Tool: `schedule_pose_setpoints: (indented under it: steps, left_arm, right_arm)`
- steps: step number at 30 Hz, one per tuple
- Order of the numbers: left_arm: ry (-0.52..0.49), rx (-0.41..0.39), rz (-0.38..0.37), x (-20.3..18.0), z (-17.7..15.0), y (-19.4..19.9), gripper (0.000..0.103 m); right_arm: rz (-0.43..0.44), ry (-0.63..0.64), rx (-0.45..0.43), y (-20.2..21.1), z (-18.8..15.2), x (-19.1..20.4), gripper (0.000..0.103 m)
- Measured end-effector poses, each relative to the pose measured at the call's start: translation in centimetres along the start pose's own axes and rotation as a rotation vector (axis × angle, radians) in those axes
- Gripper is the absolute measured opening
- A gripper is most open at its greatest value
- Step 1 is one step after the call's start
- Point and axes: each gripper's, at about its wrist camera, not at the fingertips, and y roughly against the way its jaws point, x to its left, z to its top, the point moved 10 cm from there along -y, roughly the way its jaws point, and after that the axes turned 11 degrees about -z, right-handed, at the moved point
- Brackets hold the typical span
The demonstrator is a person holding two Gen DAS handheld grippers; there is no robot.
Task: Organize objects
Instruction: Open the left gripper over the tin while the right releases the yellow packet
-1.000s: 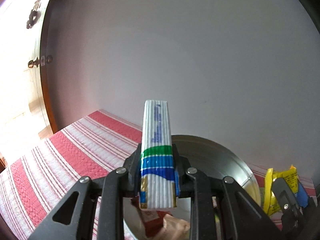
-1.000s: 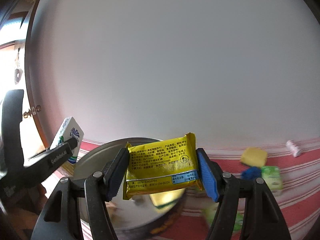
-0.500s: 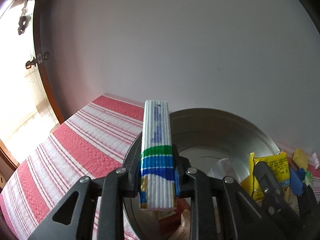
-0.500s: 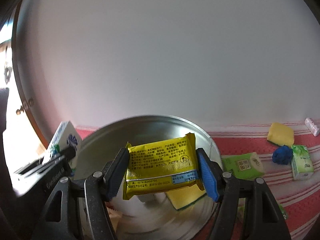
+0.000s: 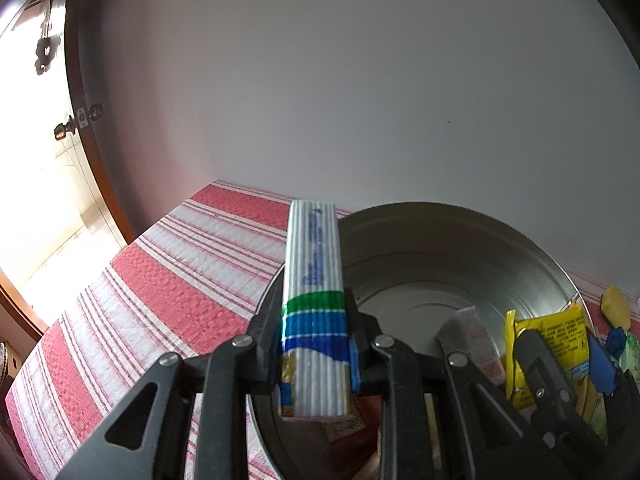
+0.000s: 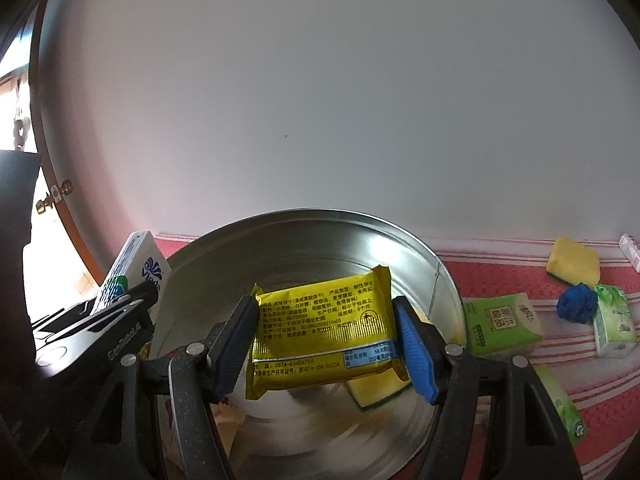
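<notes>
Packets lie right of the basin.

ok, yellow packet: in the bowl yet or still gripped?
Gripped. Right claw is shut on the yellow packet, holding it above the metal bowl, not released.

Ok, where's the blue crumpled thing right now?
In the right wrist view the blue crumpled thing lies on the striped cloth at far right, between the yellow sponge and a green tissue pack.
</notes>
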Motion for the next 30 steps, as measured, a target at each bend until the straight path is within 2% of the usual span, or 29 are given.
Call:
schedule_pose_setpoints:
  steps: [5,8,9,10,11,12,13,15,18,21,30]
  left_arm:
    - [-0.004,0.002,0.004,0.0,0.0,-0.1,0.023]
    - [0.006,-0.008,0.014,0.4,0.1,0.0,0.029]
    - [0.008,-0.015,0.025,0.5,0.2,0.1,0.039]
    - [0.011,-0.027,0.040,0.7,0.3,0.4,0.056]
    - [0.016,-0.042,0.049,0.9,0.5,0.8,0.065]
    - [0.022,-0.058,0.053,1.0,0.7,1.1,0.080]
    - [0.033,-0.083,0.050,1.1,1.1,1.6,0.090]
    - [0.045,-0.113,0.033,1.1,1.4,2.2,0.097]
    - [0.048,-0.139,0.015,0.9,1.7,2.9,0.099]
    - [0.041,-0.153,0.011,0.7,1.9,3.0,0.099]
    - [0.042,-0.176,-0.009,0.2,2.1,3.3,0.099]
  right_arm:
    - [0.019,0.004,0.008,-0.3,0.0,0.2,0.071]
    - [0.031,0.008,0.024,-1.5,0.5,0.3,0.072]
    - [0.034,0.006,0.031,-1.6,0.8,0.2,0.072]
    - [0.039,0.003,0.035,-2.1,0.9,0.0,0.073]
    - [0.042,-0.001,0.034,-2.1,1.0,0.0,0.074]
    - [0.040,-0.004,0.029,-1.9,1.0,-0.1,0.075]
    - [0.038,-0.007,0.017,-1.4,1.0,-0.1,0.076]
    - [0.041,-0.022,-0.016,-0.6,1.5,-0.4,0.081]
    - [0.043,-0.059,-0.088,1.0,2.3,-1.3,0.084]
    - [0.025,-0.069,-0.124,1.9,2.4,-2.1,0.085]
    - [-0.024,-0.111,-0.109,0.5,1.8,-4.1,0.085]
